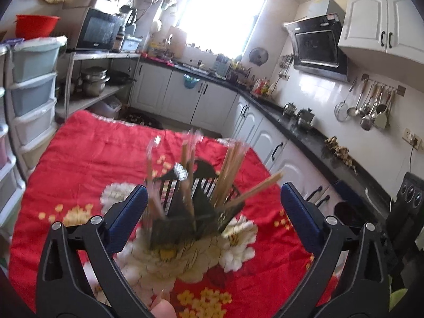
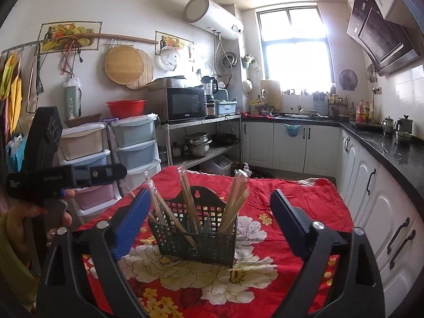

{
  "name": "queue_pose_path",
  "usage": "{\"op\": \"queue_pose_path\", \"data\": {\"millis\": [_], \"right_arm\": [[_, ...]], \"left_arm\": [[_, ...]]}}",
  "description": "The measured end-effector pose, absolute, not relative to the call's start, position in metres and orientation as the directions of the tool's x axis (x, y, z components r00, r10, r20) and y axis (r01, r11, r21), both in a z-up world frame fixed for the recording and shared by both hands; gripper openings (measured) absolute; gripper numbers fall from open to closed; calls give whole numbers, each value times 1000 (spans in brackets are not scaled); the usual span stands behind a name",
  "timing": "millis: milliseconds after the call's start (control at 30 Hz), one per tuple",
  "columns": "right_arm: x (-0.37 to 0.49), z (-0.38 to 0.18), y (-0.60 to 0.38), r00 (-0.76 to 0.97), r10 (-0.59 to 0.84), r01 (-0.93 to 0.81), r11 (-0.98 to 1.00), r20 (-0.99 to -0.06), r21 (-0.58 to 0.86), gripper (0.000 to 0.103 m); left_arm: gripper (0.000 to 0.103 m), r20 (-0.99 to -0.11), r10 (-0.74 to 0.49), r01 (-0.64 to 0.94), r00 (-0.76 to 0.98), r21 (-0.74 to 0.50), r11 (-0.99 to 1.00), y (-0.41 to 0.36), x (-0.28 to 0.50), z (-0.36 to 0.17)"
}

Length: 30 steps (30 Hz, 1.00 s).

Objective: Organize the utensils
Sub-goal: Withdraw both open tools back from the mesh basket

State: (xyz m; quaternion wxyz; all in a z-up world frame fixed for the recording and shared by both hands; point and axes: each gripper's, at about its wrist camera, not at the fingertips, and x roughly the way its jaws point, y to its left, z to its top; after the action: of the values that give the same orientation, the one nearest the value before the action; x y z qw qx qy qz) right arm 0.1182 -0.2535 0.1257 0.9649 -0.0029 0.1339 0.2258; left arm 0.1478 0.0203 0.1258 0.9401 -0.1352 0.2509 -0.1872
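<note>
**Observer:** Where do you stand right now?

**Operator:** I have both tools backed off. My left gripper is spread wide, nothing between its blue pads, and my right gripper is spread just as wide and empty too. The dark perforated plastic utensil basket sits on the red quilted cloth with white flowers, about mid-table, and straight ahead of both grippers.

**Observer:** And the utensils?

**Operator:** The bundles of wooden chopsticks in clear sleeves are standing in the basket's compartments. Some are upright; others lean hard. One pair on the right, the leaning chopsticks in my left view, tips far out over the rim.

**Observer:** What worries you?

**Operator:** Mostly that lean. I judge the basket to be light, and the cloth under it is soft and rumpled, so a nudge from a wide-open finger could rock it or tip it over. The long sticks poke out well above the rim, so an approach from either side might catch one and lever it out.

**Observer:** Anything else?

**Operator:** The left view is blurred, so I can't place things finely from it. And the two tools are close; in the right view I see the person's hand holding the other one at the left edge. They could collide.
</note>
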Motion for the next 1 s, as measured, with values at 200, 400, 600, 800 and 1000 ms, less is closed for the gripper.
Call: {"op": "queue_pose_path", "data": {"millis": [200,400,600,800,1000], "right_arm": [[108,106,-248,851,436,-435,897,-293,74,96],[103,79,-242,830,436,-434,897,-349,87,96],[98,52,-236,813,419,-414,904,-404,104,96],[90,32,-236,820,391,-388,917,-417,96,96],[86,23,-242,836,374,-363,925,-402,107,96]], "left_arm": [[92,-459,-389,250,799,-334,909,23,125,97],[92,-491,-336,203,804,-305,931,26,108,74],[92,-518,-303,167,800,-293,941,28,95,48],[92,-512,-269,143,816,-272,952,26,84,35],[92,-482,-252,140,840,-255,957,23,75,29]]}}
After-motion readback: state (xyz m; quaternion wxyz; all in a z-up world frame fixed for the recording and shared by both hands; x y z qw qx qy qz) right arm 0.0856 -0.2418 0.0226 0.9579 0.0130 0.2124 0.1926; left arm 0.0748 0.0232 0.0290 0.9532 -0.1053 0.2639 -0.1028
